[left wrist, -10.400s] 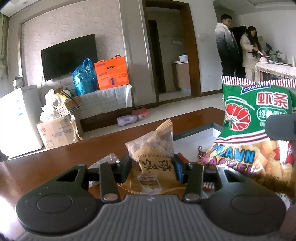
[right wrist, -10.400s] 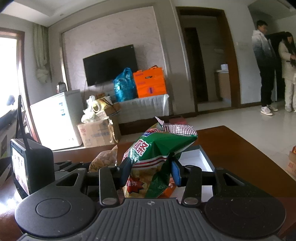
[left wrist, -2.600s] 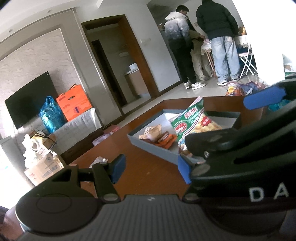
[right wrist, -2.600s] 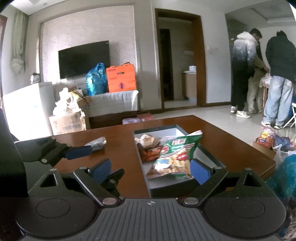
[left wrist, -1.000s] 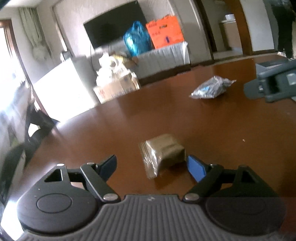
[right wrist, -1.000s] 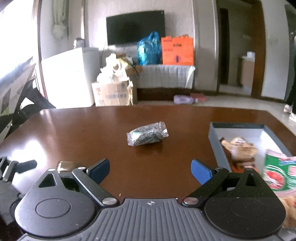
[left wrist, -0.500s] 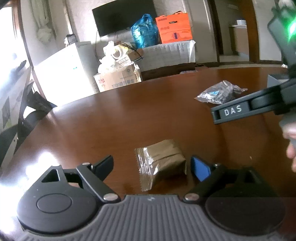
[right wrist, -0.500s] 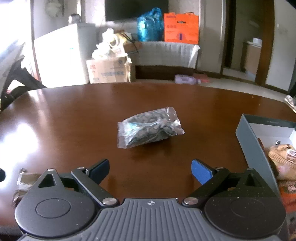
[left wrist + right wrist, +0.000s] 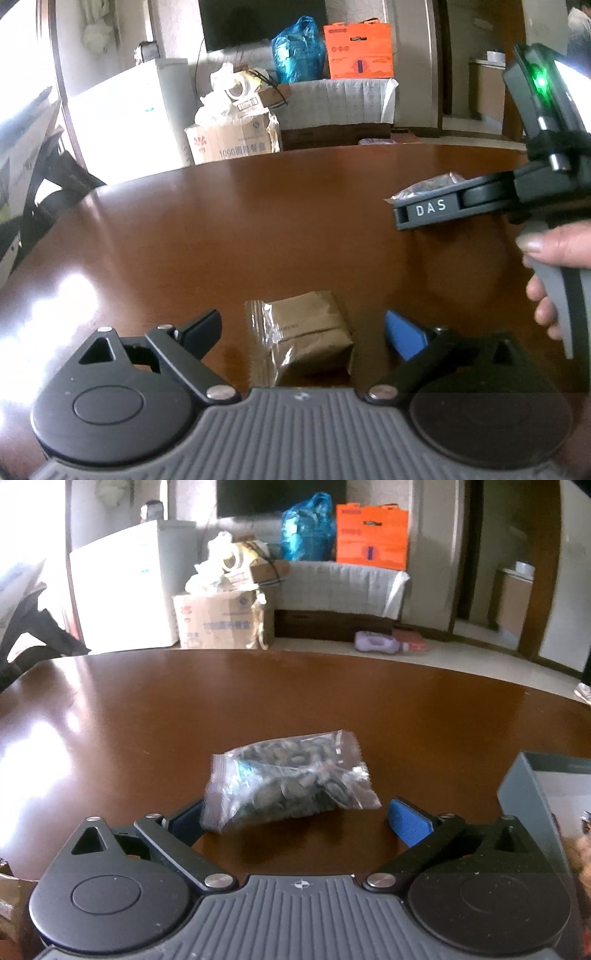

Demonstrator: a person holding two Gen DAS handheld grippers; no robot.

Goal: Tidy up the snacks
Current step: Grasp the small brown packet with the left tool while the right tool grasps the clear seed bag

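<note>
In the left wrist view the left claw (image 9: 303, 326) stands wide, its jaws having just been opening, and a small brown foil snack packet (image 9: 304, 338) lies on the brown table (image 9: 258, 229) between the two fingers, low in the centre of the frame, with a gap on either side so that neither pad presses on it. At the right edge of that frame a hand (image 9: 557, 266) grips the handle of the right claw's tool, whose dark arm reaches in from the right in front of a clear bag.

In the right wrist view the right claw (image 9: 297, 818) is likewise spread wide, its jaws having just been opening. The clear bag of dark snack pieces (image 9: 291, 781) lies on the table in the lower centre of the frame, between the fingers. Its left corner overlaps the left finger; whether they touch cannot be told. The blue pad (image 9: 408, 821) on the right stands clear of it. A grey box (image 9: 524, 794) sits at the lower right edge of the frame, near the bag.
</note>
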